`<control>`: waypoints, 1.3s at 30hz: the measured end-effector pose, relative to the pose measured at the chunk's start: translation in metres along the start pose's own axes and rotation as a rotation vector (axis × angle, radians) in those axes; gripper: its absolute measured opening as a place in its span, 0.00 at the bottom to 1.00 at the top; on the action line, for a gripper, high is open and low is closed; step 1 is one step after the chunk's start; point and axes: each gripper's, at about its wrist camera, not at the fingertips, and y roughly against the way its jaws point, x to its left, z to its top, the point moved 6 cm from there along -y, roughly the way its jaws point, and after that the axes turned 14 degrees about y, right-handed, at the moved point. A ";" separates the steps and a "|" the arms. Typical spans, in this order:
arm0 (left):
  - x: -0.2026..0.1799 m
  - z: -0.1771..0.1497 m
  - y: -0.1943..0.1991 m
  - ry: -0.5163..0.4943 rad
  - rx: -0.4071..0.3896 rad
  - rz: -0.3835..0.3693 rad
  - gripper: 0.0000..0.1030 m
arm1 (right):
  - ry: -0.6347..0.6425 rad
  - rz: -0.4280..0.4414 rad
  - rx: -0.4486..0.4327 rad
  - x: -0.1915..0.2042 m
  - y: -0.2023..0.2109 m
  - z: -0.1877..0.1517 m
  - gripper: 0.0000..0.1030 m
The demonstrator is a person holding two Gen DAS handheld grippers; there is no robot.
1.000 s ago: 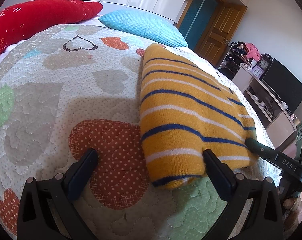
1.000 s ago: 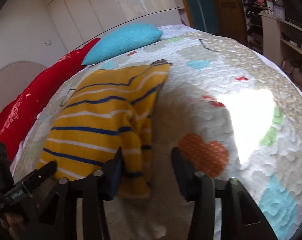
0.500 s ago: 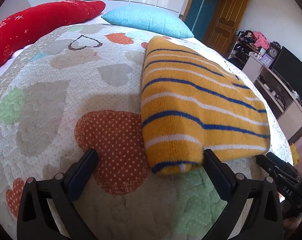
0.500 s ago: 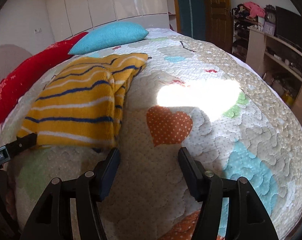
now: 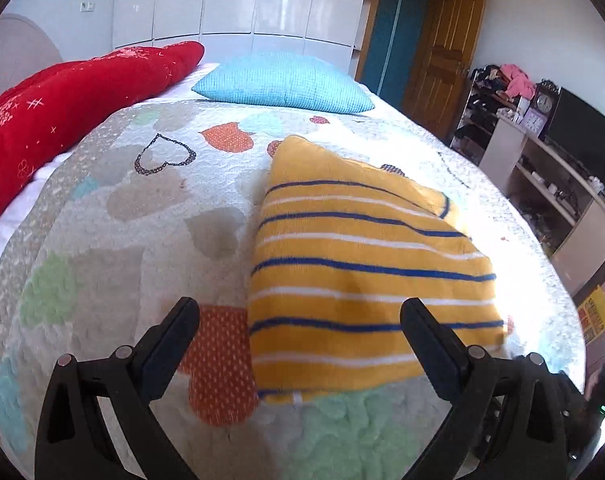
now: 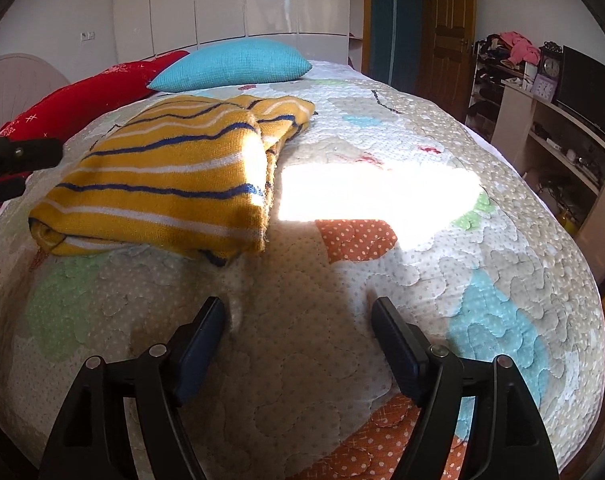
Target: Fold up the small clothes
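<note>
A folded yellow sweater (image 5: 366,268) with blue and white stripes lies flat on the quilted bedspread (image 5: 142,216). My left gripper (image 5: 300,322) hangs open above the sweater's near edge and touches nothing. In the right wrist view the sweater (image 6: 170,184) lies to the left and beyond my right gripper (image 6: 298,316). That gripper's jaws are opening over bare quilt (image 6: 342,280), and nothing is between them. Part of the left gripper's black body (image 6: 18,156) shows at the left edge there.
A blue pillow (image 5: 282,86) and a long red pillow (image 5: 62,108) lie at the head of the bed. White wardrobes (image 5: 230,4) and a wooden door (image 5: 446,48) stand behind. A shelf unit with clocks and a dark screen (image 5: 574,148) runs along the right.
The right gripper has let go of the sweater's edge, opened wider and drawn back to the right. The left gripper has risen and pulled back from the sweater.
</note>
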 end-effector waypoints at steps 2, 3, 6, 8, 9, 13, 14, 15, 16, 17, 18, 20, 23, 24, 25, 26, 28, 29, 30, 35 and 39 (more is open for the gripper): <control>0.011 -0.007 -0.033 -0.016 0.078 0.110 0.98 | -0.004 0.000 -0.009 0.000 0.001 -0.001 0.78; 0.019 -0.014 -0.044 0.019 0.130 0.091 0.98 | -0.004 0.002 -0.013 -0.001 0.001 -0.001 0.78; 0.039 -0.028 -0.039 0.151 0.143 0.000 0.98 | 0.006 0.010 -0.031 -0.003 0.003 -0.004 0.80; 0.041 -0.036 -0.029 0.127 0.142 0.005 0.98 | 0.012 0.009 -0.054 -0.003 0.004 -0.008 0.81; 0.042 -0.041 -0.023 0.127 0.149 0.009 0.98 | 0.013 0.007 -0.063 -0.004 0.004 -0.009 0.82; 0.047 -0.055 -0.009 0.111 0.184 0.031 0.98 | -0.006 -0.001 -0.075 0.000 0.001 -0.005 0.88; 0.047 -0.058 -0.006 0.095 0.180 0.051 0.98 | -0.014 0.000 -0.074 -0.001 0.000 -0.004 0.88; 0.047 -0.061 -0.002 0.082 0.175 0.063 0.98 | -0.021 0.003 -0.071 0.000 0.000 -0.004 0.90; 0.046 -0.063 0.001 0.075 0.169 0.069 0.98 | -0.024 0.008 -0.066 0.001 0.000 -0.004 0.92; 0.045 -0.066 0.005 0.074 0.166 0.070 0.98 | -0.020 0.012 -0.059 0.001 -0.001 -0.003 0.93; 0.045 -0.068 0.007 0.076 0.166 0.069 0.98 | -0.011 0.013 -0.049 0.002 -0.002 -0.002 0.93; 0.045 -0.071 0.012 0.085 0.171 0.061 0.98 | -0.001 0.015 -0.031 0.002 -0.003 -0.001 0.93; 0.046 -0.074 0.016 0.085 0.175 0.066 0.98 | -0.003 0.027 0.012 0.001 -0.001 0.002 0.90; 0.047 -0.075 0.017 0.085 0.176 0.069 0.98 | -0.022 0.038 0.009 -0.001 0.004 0.005 0.78; 0.048 -0.076 0.019 0.086 0.178 0.073 0.98 | -0.049 0.064 -0.015 -0.004 0.010 0.010 0.64; 0.049 -0.076 0.018 0.088 0.179 0.077 0.98 | -0.074 0.094 -0.043 -0.006 0.017 0.017 0.62; 0.051 -0.076 0.020 0.090 0.180 0.078 0.98 | -0.096 0.105 -0.100 -0.011 0.028 0.037 0.57; 0.051 -0.076 0.020 0.088 0.181 0.081 0.98 | -0.090 0.108 -0.121 -0.011 0.031 0.048 0.57; 0.051 -0.077 0.020 0.085 0.182 0.085 0.98 | -0.080 0.118 -0.133 -0.011 0.031 0.060 0.57; 0.052 -0.078 0.017 0.079 0.192 0.096 0.98 | -0.032 0.153 -0.165 -0.001 0.012 0.109 0.57; 0.052 -0.081 0.014 0.064 0.197 0.110 0.98 | 0.005 0.167 -0.096 0.012 -0.030 0.122 0.57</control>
